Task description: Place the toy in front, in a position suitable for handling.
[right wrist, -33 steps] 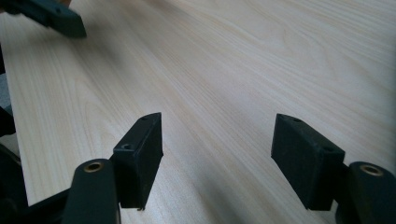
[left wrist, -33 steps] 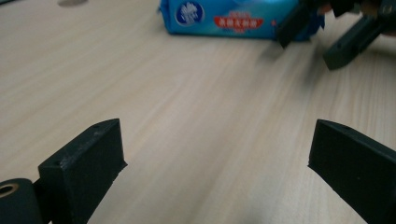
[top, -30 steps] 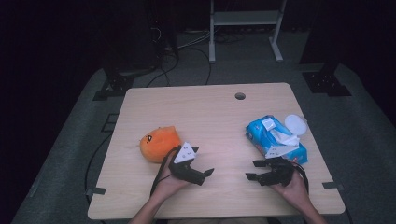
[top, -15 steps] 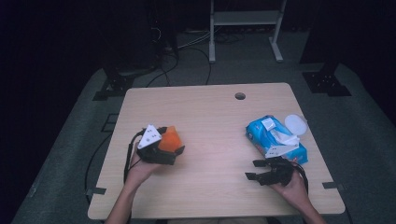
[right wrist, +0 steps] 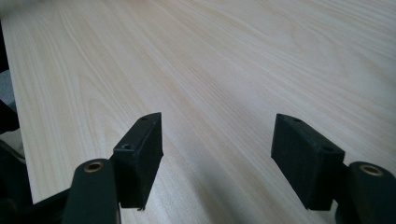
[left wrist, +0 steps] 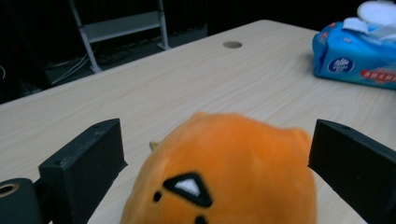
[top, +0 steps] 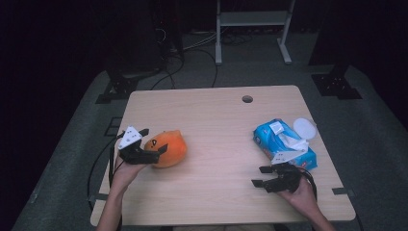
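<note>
My left gripper (top: 155,150), jaws wide, straddles the orange plush toy (top: 167,148) at the desk's (top: 216,125) eight o'clock edge. I judge closing comes next. My right gripper (top: 265,177) idles spread at five o'clock.

Relative to the table (top: 216,120), the left gripper (top: 153,150) sits near its left edge, jaws spread wide, forearm rising from the near edge. The right gripper (top: 262,176) hovers low by the near right corner, jaws parted.
</note>
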Demonstrator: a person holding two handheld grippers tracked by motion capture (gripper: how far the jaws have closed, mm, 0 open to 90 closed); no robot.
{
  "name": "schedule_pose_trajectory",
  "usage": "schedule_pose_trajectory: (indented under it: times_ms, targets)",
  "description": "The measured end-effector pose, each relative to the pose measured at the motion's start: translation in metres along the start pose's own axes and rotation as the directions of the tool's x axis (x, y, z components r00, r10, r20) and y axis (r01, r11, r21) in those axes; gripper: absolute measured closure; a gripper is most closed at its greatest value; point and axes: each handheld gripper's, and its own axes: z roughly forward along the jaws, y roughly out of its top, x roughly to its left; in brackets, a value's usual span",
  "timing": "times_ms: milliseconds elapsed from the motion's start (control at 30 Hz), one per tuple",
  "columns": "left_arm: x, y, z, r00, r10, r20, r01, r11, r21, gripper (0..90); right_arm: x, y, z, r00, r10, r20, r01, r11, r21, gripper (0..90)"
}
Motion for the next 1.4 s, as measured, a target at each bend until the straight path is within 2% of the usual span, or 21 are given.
schedule_pose_trajectory:
  times_ms: [200,333,467,600,667,767,900,1067,1200,1300,1400]
  targets:
    - [0.012,-0.016,0.004,0.9986,-0.050,0.019,0.050,0.9985,0.024,5.5,0.002,0.001,0.002,1.0000,-0.008,-0.003,0.009,1.000,0.007,32.6]
    - [0.013,-0.021,0.007,0.9977,-0.057,0.038,0.055,0.9977,0.039,5.9,0.003,0.000,0.002,0.9999,-0.010,-0.003,0.010,1.000,0.008,32.7]
    - [0.014,-0.029,0.015,0.9917,-0.113,0.062,0.108,0.9914,0.074,5.5,0.004,0.000,0.002,0.9999,-0.012,-0.004,0.012,1.000,0.013,32.8]
    - [0.014,-0.036,0.021,0.9861,-0.152,0.066,0.145,0.9843,0.101,0.7,0.006,0.001,0.002,0.9999,-0.017,-0.002,0.017,1.000,0.013,32.9]
    - [0.013,-0.037,0.022,0.9873,-0.144,0.068,0.136,0.9845,0.111,0.5,0.006,0.001,0.002,0.9998,-0.020,-0.001,0.020,1.000,0.014,32.9]
    - [0.012,-0.038,0.021,0.9880,-0.132,0.080,0.122,0.9852,0.121,3.6,0.006,0.001,0.003,0.9998,-0.021,-0.002,0.021,1.000,0.015,32.9]
    - [0.010,-0.038,0.018,0.9907,-0.106,0.086,0.095,0.9878,0.123,18.3,0.006,0.001,0.004,0.9998,-0.019,-0.003,0.019,1.000,0.021,33.1]
    - [0.009,-0.036,0.016,0.9906,-0.118,0.069,0.109,0.9867,0.120,23.9,0.006,0.001,0.004,0.9998,-0.020,-0.004,0.020,1.000,0.022,33.1]
    - [0.009,-0.035,0.015,0.9881,-0.140,0.065,0.132,0.9852,0.109,29.8,0.006,0.001,0.003,0.9998,-0.020,-0.005,0.020,1.000,0.021,33.2]
    - [0.010,-0.033,0.013,0.9823,-0.170,0.079,0.163,0.9830,0.085,34.1,0.006,0.001,0.003,0.9997,-0.023,-0.004,0.023,1.000,0.021,33.2]
    - [0.012,-0.033,0.011,0.9735,-0.202,0.107,0.197,0.9788,0.055,36.1,0.006,0.001,0.003,0.9997,-0.025,-0.004,0.026,0.999,0.019,33.2]
